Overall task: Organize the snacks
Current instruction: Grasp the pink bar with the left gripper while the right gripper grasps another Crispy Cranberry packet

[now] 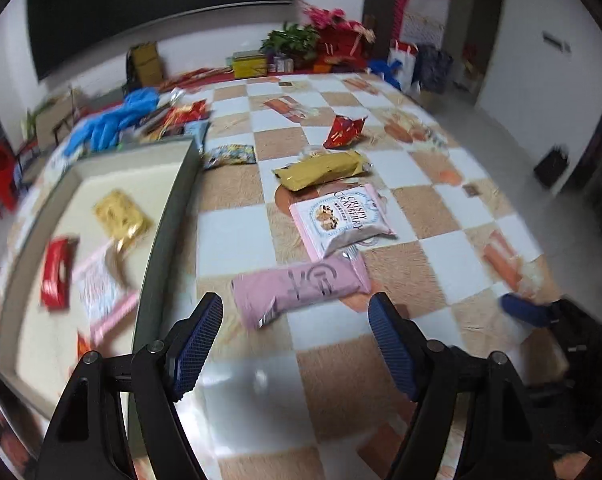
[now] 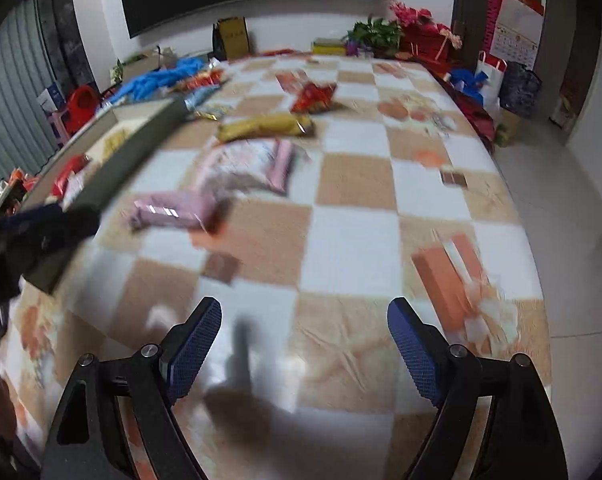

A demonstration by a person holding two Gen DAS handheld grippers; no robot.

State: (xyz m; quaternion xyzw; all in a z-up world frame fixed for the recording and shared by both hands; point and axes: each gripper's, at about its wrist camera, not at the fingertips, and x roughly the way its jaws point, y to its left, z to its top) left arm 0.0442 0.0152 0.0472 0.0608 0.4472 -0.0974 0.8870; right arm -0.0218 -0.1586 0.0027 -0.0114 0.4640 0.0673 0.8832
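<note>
Shallow grey-rimmed rectangular tray (image 1: pixel 169 216) holds crinkly yellow packet (image 1: pixel 119 216) and glossy red packet (image 1: pixel 55 272); both claws (image 1: pixel 295 344) (image 2: pixel 305 346) gape wide, empty

snack packets (image 1: pixel 325 220) right of tray (image 1: pixel 169 216)

Your left gripper (image 1: pixel 295 320) & right gripper (image 2: pixel 304 324) look like twins tbh: black plastic arms w/ triangular cutouts near the base, each arm angling in to a finger w/ a blue pad (image 1: pixel 199 346). Pads have a fine knurled/diamond texture. Round silver screws (image 1: pixel 156 346) sit at the pivot pts, two per side. Matte finish on the black parts, no markings or cables that you can make out.
</note>
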